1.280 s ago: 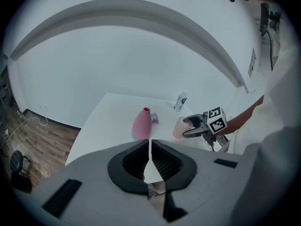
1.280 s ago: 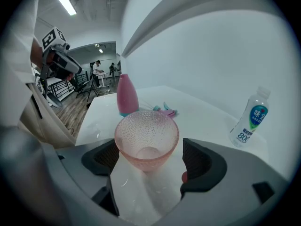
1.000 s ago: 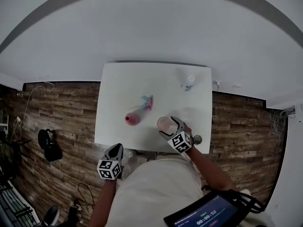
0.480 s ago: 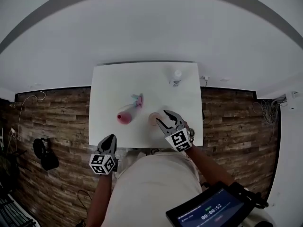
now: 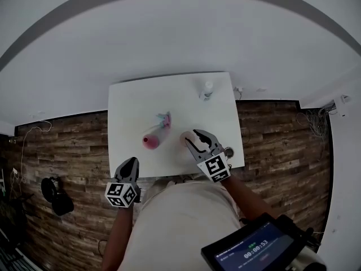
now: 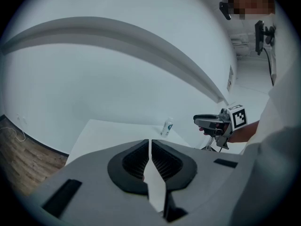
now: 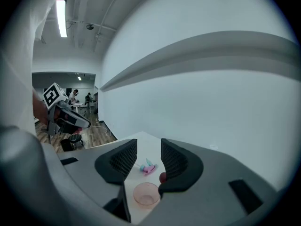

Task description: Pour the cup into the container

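Two grippers held nothing: left gripper (image 6: 150, 141) pressed together, right gripper (image 7: 149, 147) just closing, slightly apart, over the cup (image 7: 146, 193). I judged the grasp pending: reopen, lower around it.

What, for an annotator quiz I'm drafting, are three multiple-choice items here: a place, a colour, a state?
1. Where on the table does the small bottle stand?
A. far right corner
B. near left corner
C. centre

2. What colour is the table top?
A. black
B. white
C. green

3. How do the left gripper's jaws stand?
A. wide apart
B. clamped on the bottle
C. together, empty

1 A: the head view shows it at the far right corner.
2 B: the top is white.
3 C: its pads meet, nothing between.
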`<state>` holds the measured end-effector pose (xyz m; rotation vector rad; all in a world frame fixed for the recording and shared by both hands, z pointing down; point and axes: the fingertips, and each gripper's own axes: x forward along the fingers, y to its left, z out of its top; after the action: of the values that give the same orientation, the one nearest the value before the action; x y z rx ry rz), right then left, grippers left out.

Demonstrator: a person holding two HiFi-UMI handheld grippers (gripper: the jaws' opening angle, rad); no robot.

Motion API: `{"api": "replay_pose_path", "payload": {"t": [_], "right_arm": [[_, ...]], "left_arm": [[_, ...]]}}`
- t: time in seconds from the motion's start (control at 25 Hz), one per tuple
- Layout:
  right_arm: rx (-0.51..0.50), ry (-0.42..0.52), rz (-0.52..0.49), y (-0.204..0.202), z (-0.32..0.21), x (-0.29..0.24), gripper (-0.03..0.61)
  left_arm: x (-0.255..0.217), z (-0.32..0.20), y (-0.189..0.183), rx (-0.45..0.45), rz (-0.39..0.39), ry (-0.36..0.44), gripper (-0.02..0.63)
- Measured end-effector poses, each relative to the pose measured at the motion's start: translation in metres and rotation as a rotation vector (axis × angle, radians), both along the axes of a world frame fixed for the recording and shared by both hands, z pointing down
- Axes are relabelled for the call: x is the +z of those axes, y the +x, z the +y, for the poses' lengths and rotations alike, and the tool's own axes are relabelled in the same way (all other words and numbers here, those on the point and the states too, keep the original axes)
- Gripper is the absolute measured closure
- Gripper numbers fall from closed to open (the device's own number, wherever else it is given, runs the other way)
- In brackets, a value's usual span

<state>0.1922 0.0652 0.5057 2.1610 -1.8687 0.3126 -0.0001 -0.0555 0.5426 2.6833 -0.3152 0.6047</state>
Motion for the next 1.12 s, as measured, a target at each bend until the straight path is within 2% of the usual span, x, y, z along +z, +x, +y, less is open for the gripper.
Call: {"api": "replay_pose_path", "payload": {"t": [0.24,0.48,0.84,1.12], "right_arm": [[0.070,0.021,0.011,-0.020,-0.013,-0.024,0.416],[0.171,0.057,0.094,-0.040,-0.025,-0.049,0.415],[0.208,0.003,0.111,-0.066,-0.030,-0.027,0.416],[0.236,-0.002,0.128,-0.084,-0.040,-0.030,0.416]], "left_arm": [[-0.019,-0.021,-0.028,0.031,0.033,-0.006,0.603],[-0.029,-0.048,-0.051,0.043,0.063,0.001,0.603],[-0.017,-0.068,-0.065,0.050,0.099,-0.023,0.603],[-0.017,-0.075,-0.096,0.066,0.104,-0.030,0.603]]}}
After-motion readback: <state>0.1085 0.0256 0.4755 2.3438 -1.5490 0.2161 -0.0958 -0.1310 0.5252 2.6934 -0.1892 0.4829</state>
